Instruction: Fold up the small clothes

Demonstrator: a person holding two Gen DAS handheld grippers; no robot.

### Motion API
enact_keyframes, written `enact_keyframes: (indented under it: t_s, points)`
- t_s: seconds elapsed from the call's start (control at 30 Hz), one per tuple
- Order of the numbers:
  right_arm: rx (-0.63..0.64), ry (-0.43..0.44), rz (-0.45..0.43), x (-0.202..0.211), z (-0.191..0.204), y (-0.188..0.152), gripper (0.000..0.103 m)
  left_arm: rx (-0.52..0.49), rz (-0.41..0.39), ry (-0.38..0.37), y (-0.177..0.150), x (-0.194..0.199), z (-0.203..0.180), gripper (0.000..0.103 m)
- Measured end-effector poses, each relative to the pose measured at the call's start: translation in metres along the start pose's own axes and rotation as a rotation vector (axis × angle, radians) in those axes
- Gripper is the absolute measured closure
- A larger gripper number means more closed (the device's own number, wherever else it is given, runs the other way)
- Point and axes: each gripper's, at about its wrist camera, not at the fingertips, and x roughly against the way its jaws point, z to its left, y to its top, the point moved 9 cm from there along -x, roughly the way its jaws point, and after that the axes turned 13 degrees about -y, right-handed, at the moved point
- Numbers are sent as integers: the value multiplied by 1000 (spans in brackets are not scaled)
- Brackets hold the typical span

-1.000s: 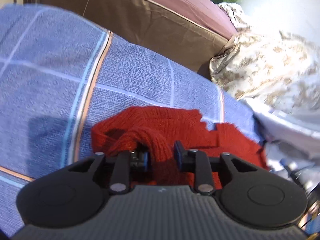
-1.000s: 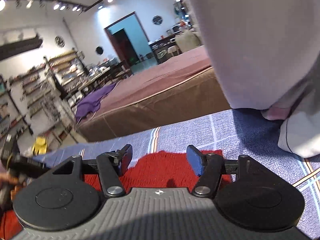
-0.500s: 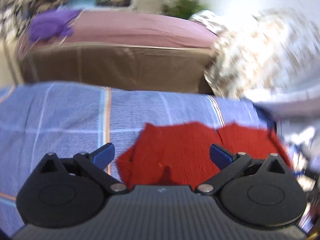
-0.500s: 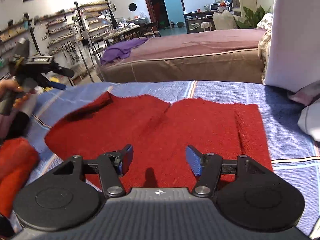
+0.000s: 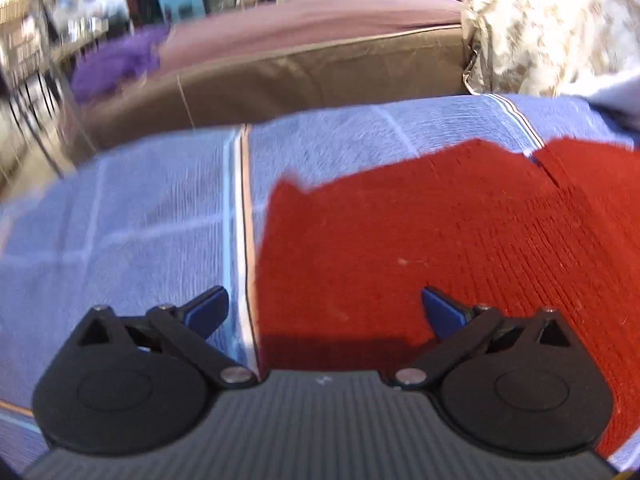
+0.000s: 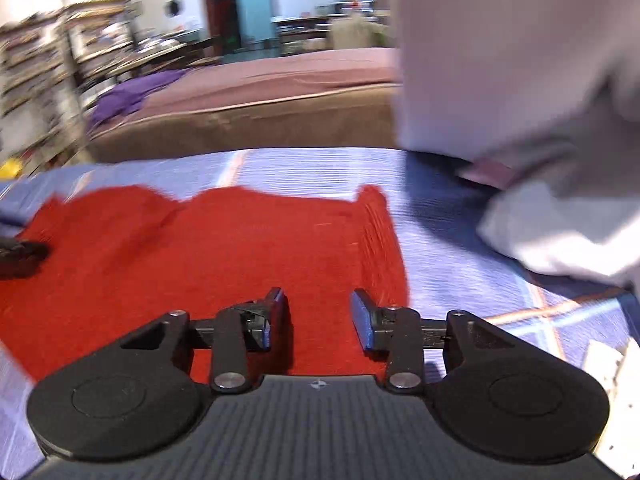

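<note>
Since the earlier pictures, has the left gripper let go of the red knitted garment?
Yes. The left gripper stands wide open with nothing between its fingers, and the red knitted garment lies flat on the blue checked cover.

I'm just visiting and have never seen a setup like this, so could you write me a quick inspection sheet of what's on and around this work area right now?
Surface: blue checked bedsheet with pale and orange stripes.
Job's things: red knitted garment lying spread flat on the sheet.
Clutter: white pillow or bedding by the garment's right edge; beige patterned fabric behind it.
Grippers: left gripper wide open over the garment's left edge, nothing between its fingers; right gripper closing over the garment's right part, pads not yet pressing cloth.
Cables: nothing seen.
Surroundings: brown bed with a mauve cover, purple cloth on it, blurred shelving, a turquoise doorway.
</note>
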Motion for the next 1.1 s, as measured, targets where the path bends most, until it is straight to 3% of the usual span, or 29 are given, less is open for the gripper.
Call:
enact_keyframes:
  t_s: [0.07,0.1,0.27,0.37,0.47,0.53,0.6,0.7,0.8,0.9,1.03,1.1]
  points:
    - [-88,-62,47,-14,-30,-9,32,47,22,-46,-3,-3,13,0]
    - [-101,-78,78,-19,-38,-14,25,46,14,-46,-1,-2,14,0]
    - [-303,7,58,-4,-57,-26,14,-4,6,-41,1,3,10,0]
    - [-341,47,54,12,-57,-28,13,21,-35,-87,9,21,6,0]
    - [-352,84,31,32,-56,-27,9,71,-112,-179,20,53,7,0]
    - [-348,119,28,42,-53,-27,2,59,-116,-91,21,70,8,0]
    - [-341,154,39,50,-49,-29,0,-81,-91,-61,15,83,-15,0]
    - [-339,190,49,56,-46,-34,0,-355,-77,-34,-11,101,-85,0]
    - [-355,197,62,61,-48,-39,0,-461,-102,-88,-44,106,-158,0]
    - [-388,207,82,63,-51,-44,0,-554,-78,-87,-79,88,-220,0]
    - [-392,223,100,72,-52,-48,0,-802,-88,66,-114,59,-287,0]
    - [-377,235,100,77,-51,-49,0,-907,-99,82,-128,48,-316,0]
